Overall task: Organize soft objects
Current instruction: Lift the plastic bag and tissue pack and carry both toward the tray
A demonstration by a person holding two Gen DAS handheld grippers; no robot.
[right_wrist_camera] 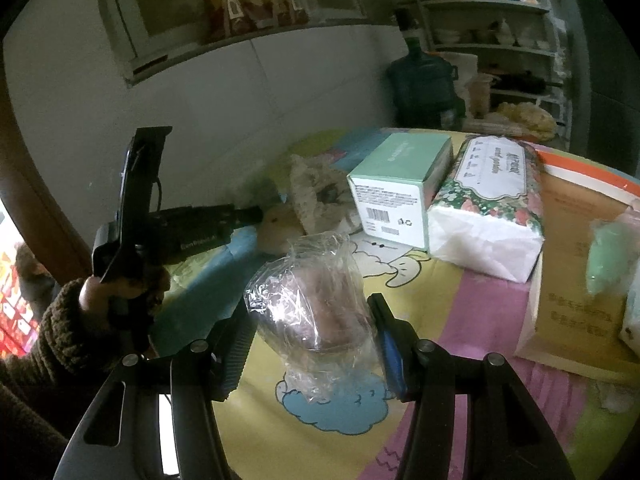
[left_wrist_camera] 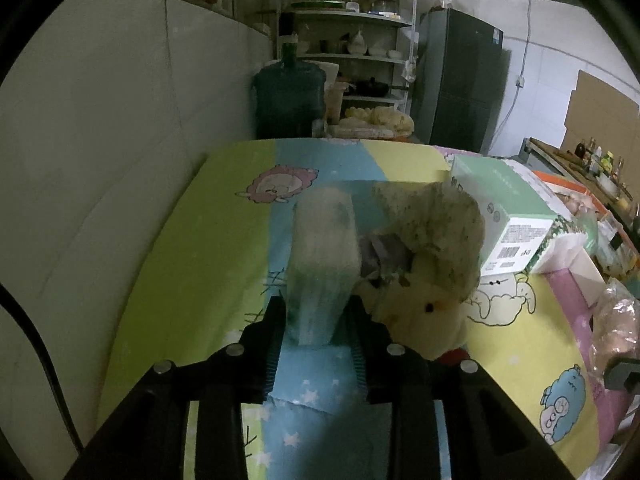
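Left gripper (left_wrist_camera: 316, 320) narrow, pinching the plush toy's (left_wrist_camera: 432, 248) pale limb on the cartoon-print sheet (left_wrist_camera: 160, 280); floppy, light, best gripped mid-limb. Right gripper (right_wrist_camera: 312, 332) holds a crinkly clear-wrapped bundle (right_wrist_camera: 312, 300): slippery, squashable, take it across the middle

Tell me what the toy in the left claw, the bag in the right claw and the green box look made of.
Plush toy: cream pile fabric, matted and dirt-speckled, likely synthetic fur.
Bag: thin clear plastic film, glossy, crinkled with glare; brownish contents unclear.
Green box: printed cardboard by its crisp edges and barcode panel, slight sheen.
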